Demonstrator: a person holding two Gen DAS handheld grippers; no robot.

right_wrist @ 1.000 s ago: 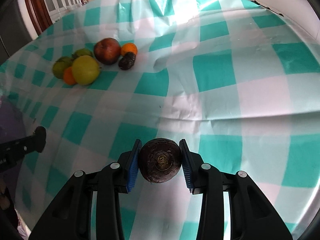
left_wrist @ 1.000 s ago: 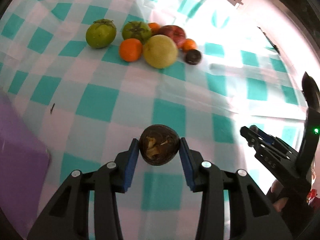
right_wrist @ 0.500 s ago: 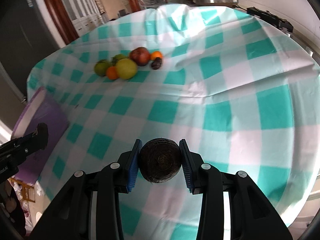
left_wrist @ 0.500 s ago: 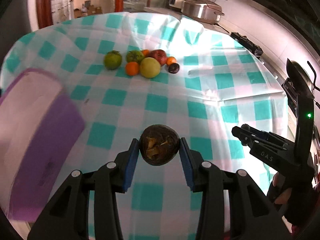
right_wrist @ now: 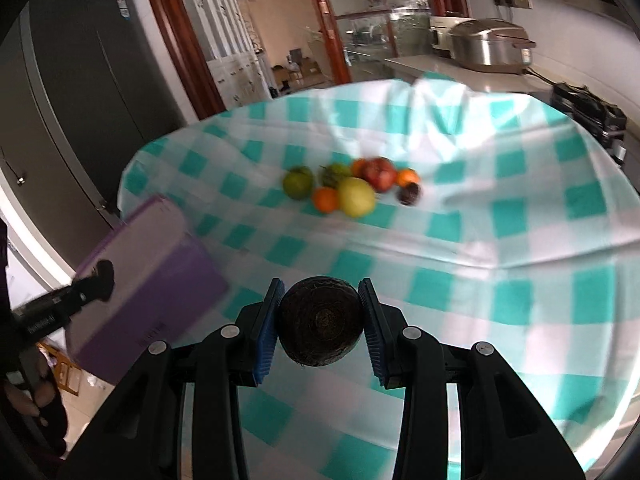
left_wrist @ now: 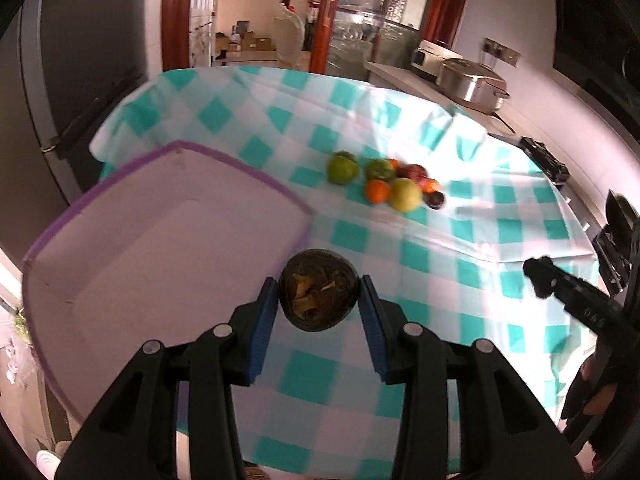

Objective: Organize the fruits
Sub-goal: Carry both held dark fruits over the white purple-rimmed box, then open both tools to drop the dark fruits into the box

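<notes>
purple bin [left_wrist: 168, 240] now nearer | both jaws grip dark fruits | checkered tablecloth [right_wrist: 500, 240], kitchen

Sitting on the tablecloth [left_wrist: 440, 264]: a fruit cluster [left_wrist: 386, 184], far side, well apart from both grippers. Lying at the table's near-left edge: a bin [left_wrist: 168, 248], left of the cluster, near it but apart. Hanging over the bin's right rim in the left wrist view: left gripper [left_wrist: 318, 300], clamping a fruit [left_wrist: 318, 290] between its pads. Hanging right of the bin, above bare cloth, in the right wrist view: right gripper [right_wrist: 322, 322], pinching a second fruit [right_wrist: 322, 322]. Standing behind the table, on the counter at far right: a cooker [right_wrist: 486, 50]. Standing behind-left of the table: a fridge [right_wrist: 76, 100].
</notes>
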